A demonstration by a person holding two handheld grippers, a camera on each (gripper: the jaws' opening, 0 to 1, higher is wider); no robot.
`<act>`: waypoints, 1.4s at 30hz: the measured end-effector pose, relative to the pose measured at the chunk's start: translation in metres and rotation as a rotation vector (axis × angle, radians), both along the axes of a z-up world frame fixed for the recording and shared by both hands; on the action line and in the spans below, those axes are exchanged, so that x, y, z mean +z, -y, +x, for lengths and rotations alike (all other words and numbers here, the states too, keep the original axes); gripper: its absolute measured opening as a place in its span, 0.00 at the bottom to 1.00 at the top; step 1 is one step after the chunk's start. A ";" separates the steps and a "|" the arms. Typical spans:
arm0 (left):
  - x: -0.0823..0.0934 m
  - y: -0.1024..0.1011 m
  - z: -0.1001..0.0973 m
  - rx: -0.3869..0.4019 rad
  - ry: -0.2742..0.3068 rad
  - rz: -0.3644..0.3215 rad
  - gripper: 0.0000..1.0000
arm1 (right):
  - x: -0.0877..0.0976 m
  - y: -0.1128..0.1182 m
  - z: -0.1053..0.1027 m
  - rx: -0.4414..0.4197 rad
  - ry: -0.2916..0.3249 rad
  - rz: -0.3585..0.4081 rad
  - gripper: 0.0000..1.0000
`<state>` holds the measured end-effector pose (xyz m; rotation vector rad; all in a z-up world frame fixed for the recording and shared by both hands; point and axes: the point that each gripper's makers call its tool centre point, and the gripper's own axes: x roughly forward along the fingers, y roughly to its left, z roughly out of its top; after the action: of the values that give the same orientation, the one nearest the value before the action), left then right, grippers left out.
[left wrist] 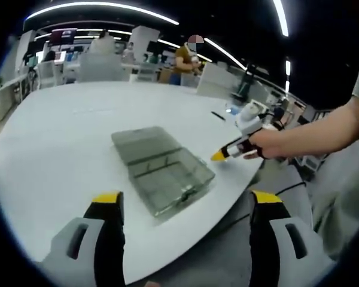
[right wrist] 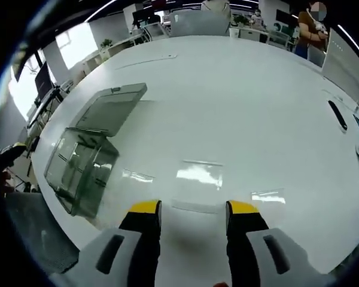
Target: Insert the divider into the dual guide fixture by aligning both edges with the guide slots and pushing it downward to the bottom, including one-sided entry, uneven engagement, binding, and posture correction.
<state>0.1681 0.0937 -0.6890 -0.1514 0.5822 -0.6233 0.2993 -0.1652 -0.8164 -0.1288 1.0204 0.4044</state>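
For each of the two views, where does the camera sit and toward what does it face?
Left gripper view: rides on the left tongs, open, facing the clear box on the white table; the person's hand holds the right tongs.
Right gripper view: rides on the right tongs, open, facing across the table; box at left.
Shared: box, table.

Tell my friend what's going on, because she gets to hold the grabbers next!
Left gripper: open, holding nothing, hanging over the near edge of the white table.
Right gripper: open, holding nothing, above the bare tabletop; in the left gripper view it sits in the person's hand past the table edge.
The clear plastic box with inner compartments lies on the table, its lid swung open.
Just ahead of the right gripper lies a thin clear strip, maybe the divider; hard to tell.
Done: nothing gripped or inserted so far as can be seen.
Left: pick up the divider, line both edges with the slots, push down.
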 end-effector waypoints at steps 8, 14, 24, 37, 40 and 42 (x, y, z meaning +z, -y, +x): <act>-0.001 0.002 0.003 -0.002 -0.005 -0.005 0.84 | -0.001 0.002 0.003 -0.015 0.005 -0.022 0.38; 0.000 0.003 0.004 -0.002 -0.002 -0.007 0.84 | -0.002 0.004 0.004 -0.015 0.017 -0.058 0.36; -0.001 0.002 0.002 -0.002 -0.003 -0.008 0.84 | -0.002 0.004 0.001 -0.024 0.030 -0.092 0.33; 0.000 0.003 0.003 -0.002 -0.001 -0.006 0.84 | -0.003 0.002 0.000 -0.028 0.013 -0.096 0.30; -0.001 0.003 0.002 -0.003 -0.002 -0.005 0.84 | -0.003 0.003 0.001 -0.022 0.008 -0.096 0.30; -0.001 0.004 0.003 -0.005 -0.003 -0.005 0.84 | -0.004 0.003 0.001 -0.004 0.006 -0.097 0.30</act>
<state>0.1707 0.0896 -0.6905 -0.1553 0.5846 -0.6294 0.3002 -0.1682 -0.8200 -0.2148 1.0340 0.3513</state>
